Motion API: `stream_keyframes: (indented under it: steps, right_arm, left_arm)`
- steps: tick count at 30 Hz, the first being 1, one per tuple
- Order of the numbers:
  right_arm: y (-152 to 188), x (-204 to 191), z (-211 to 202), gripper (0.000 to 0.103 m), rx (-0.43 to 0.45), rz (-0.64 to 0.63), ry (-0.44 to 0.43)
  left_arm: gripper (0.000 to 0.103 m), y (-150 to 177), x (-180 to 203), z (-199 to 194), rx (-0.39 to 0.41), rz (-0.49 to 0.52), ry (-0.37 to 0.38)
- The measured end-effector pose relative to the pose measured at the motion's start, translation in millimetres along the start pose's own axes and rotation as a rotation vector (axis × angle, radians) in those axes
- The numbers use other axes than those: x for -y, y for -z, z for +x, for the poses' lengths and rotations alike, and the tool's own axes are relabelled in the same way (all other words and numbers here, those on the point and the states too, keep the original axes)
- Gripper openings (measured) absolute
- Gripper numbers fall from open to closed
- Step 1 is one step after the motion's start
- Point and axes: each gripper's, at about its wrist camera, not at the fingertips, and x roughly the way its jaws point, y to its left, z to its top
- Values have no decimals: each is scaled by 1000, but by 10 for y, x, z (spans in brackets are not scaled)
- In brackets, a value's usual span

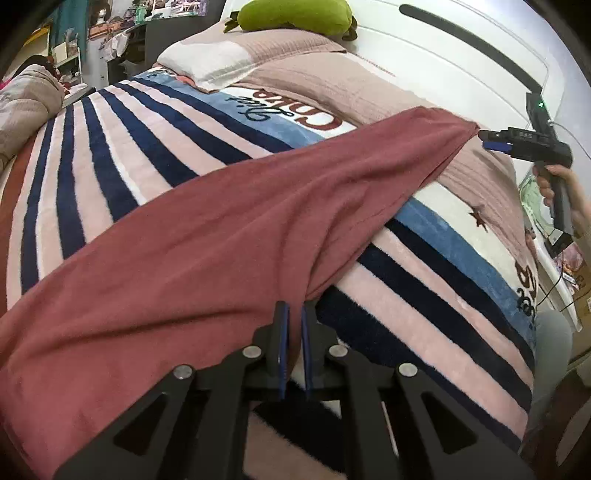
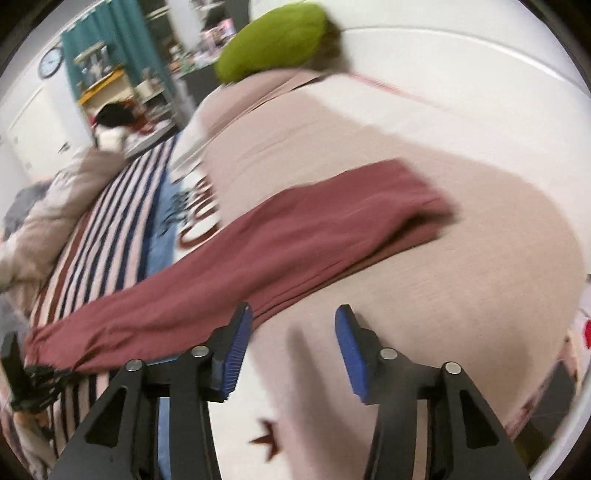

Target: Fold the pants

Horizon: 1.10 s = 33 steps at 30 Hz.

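Note:
Maroon pants (image 1: 229, 221) lie stretched out lengthwise across a striped blanket (image 1: 110, 155) on a bed. At the bottom of the left wrist view my left gripper (image 1: 295, 314) is shut on the near edge of the pants. A hand holds my right gripper (image 1: 484, 141) at the far right, its tip just beside the far corner of the pants. The right wrist view is blurred. There my right gripper (image 2: 293, 321) stands open with nothing between its blue pads (image 2: 236, 343). The pants (image 2: 295, 236) run from upper right to lower left, where the left gripper (image 2: 18, 365) holds their end.
A green plush cushion (image 1: 295, 14) and a white-and-pink pillow (image 1: 207, 62) lie at the head of the bed. A beige quilt (image 2: 461, 295) covers the bed's right side. Bunched beige bedding (image 1: 26, 99) sits at the left edge. Cluttered shelves stand behind.

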Motion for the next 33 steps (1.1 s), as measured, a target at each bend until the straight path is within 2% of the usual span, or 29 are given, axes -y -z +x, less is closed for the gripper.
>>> stream_keyframes:
  steps: [2, 4, 6, 7, 10, 14, 17, 18, 19, 20, 21, 27, 33]
  right_arm:
    - [-59, 89, 10, 45, 13, 18, 13]
    - [-116, 134, 47, 49, 21, 23, 11]
    - [-160, 128, 90, 55, 46, 11, 30]
    - [-170, 121, 111, 58, 52, 6, 34]
    - [-225, 120, 229, 59, 59, 12, 31]
    - [-305, 149, 406, 58, 78, 52, 12]
    - [-376, 104, 503, 52, 102, 57, 50]
    - [-397, 79, 537, 38, 106, 47, 83]
    - [-420, 46, 587, 18, 108, 37, 110]
    - [-430, 40, 608, 8, 112, 28, 126]
    - [-442, 28, 624, 5, 119, 21, 134]
    - [-477, -127, 389, 2, 175, -11, 100]
    - [-596, -740, 93, 2, 215, -116, 27]
  left_arm:
    - [5, -13, -44, -65, 20, -27, 6]
    - [10, -34, -71, -134, 40, -48, -13]
    - [43, -44, -81, -206, 60, -57, -42]
    - [47, -51, -79, -253, 75, -49, -68]
    - [49, -74, -113, -349, 98, -68, -111]
    - [49, -112, -232, -391, 115, -147, -230]
    - [49, -125, -324, -397, 123, -195, -320]
    - [49, -116, -350, -402, 126, -207, -333]
    - [49, -117, -376, -415, 133, -220, -359]
    - [49, -113, -396, -426, 139, -226, -377]
    - [49, -105, -418, -454, 145, -232, -395]
    - [50, -110, -499, -651, 201, -269, -450]
    - [50, -91, -554, -975, 292, -304, -518]
